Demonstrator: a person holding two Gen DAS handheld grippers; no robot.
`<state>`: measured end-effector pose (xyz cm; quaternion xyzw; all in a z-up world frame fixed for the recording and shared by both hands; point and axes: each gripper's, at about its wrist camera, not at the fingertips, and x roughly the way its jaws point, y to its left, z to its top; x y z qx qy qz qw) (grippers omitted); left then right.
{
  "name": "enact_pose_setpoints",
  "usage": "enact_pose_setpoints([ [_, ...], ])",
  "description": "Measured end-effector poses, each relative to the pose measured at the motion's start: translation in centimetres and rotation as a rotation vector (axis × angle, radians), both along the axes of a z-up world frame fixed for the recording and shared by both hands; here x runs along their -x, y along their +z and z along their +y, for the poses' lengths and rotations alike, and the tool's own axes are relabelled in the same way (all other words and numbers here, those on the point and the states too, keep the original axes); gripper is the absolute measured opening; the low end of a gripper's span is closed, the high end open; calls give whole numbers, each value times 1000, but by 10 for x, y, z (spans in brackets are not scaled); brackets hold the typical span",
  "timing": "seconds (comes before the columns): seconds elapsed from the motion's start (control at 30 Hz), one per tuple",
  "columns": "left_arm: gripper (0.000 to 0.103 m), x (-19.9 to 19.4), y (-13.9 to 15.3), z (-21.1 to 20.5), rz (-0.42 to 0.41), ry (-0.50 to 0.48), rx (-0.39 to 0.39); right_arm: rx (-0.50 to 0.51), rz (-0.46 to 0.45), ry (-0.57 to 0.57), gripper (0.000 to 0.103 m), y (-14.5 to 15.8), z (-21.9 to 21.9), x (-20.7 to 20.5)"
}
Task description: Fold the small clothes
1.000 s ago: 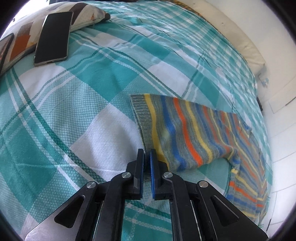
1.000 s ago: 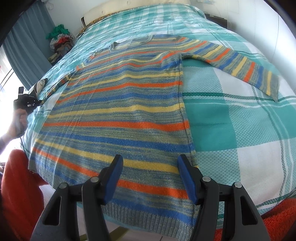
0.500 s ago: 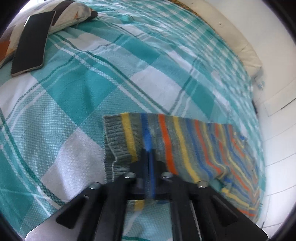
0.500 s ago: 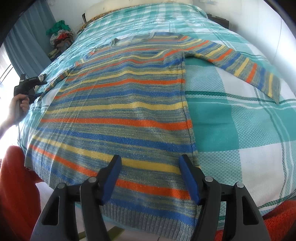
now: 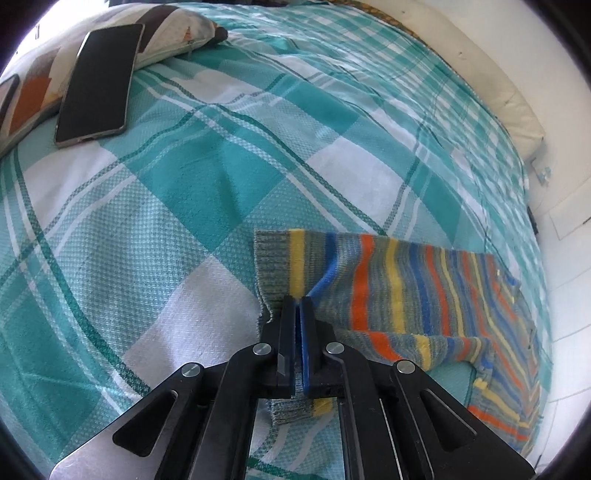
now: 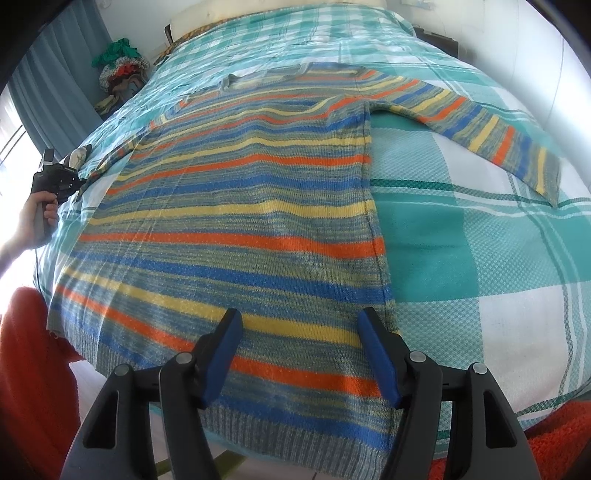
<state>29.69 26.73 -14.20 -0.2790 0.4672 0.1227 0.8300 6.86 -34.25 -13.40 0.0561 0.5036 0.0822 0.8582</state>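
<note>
A striped knit sweater (image 6: 240, 221) in blue, orange, yellow and grey lies flat on the teal plaid bedspread (image 6: 480, 258), its hem at the near bed edge. My left gripper (image 5: 298, 306) is shut on the near edge of its left sleeve (image 5: 388, 288), close to the grey cuff, and the knit bunches up at the pads. The right wrist view shows that gripper (image 6: 83, 181) far left, held by a hand (image 6: 33, 221). My right gripper (image 6: 299, 332) hovers open over the hem near the sweater's right side seam, holding nothing. The right sleeve (image 6: 498, 136) lies spread out to the right.
A dark phone (image 5: 98, 81) rests on a patterned pillow (image 5: 173, 26) at the upper left of the left wrist view. A heap of clothes (image 6: 122, 70) and a grey-blue curtain (image 6: 48, 92) stand beyond the bed's left side. Red fabric (image 6: 29, 369) shows at the lower corners.
The left gripper slid onto the sleeve near the cuff and closed on it; the sleeve edge now puckers at the pads. The right gripper stayed put.
</note>
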Motion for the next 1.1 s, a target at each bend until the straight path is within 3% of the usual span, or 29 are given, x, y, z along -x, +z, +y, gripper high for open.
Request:
enact_pose_setpoints([
  [0.1, 6, 10, 9, 5, 9, 24, -34, -5, -2, 2, 65, 0, -1, 0],
  [0.17, 30, 18, 21, 5, 4, 49, -72, -10, -4, 2, 65, 1, -2, 1],
  [0.2, 47, 23, 30, 3, -24, 53, -97, -11, -5, 1, 65, 1, -2, 0],
  [0.23, 56, 26, 38, -1, -55, 48, -118, -11, -5, 1, 65, 1, -1, 0],
  [0.4, 62, 15, 50, -38, -129, -107, -125, -4, -2, -3, 66, 1, 1, 0],
  [0.53, 69, 0, 32, -68, -80, -219, -213, 9, -2, -1, 66, 0, 3, -1],
  [0.63, 67, -1, 5, -61, 50, -182, -268, 12, -1, 1, 67, 0, 3, 0],
  [0.67, 68, 6, 1, -56, 57, -164, -270, 11, 0, 1, 67, 0, 2, 0],
  [0.83, 75, 39, 4, -30, 68, -123, -265, 5, 1, 2, 67, -1, 1, 0],
  [0.9, 73, 53, 9, -23, 84, -91, -250, 1, -1, 1, 67, 0, 0, 0],
  [1.0, 73, 80, 22, -26, 39, -86, -205, -9, -15, -5, 67, 3, 0, 1],
  [1.1, 80, 102, 28, -41, 19, -97, -163, -15, -61, -14, 67, 12, -1, 6],
])
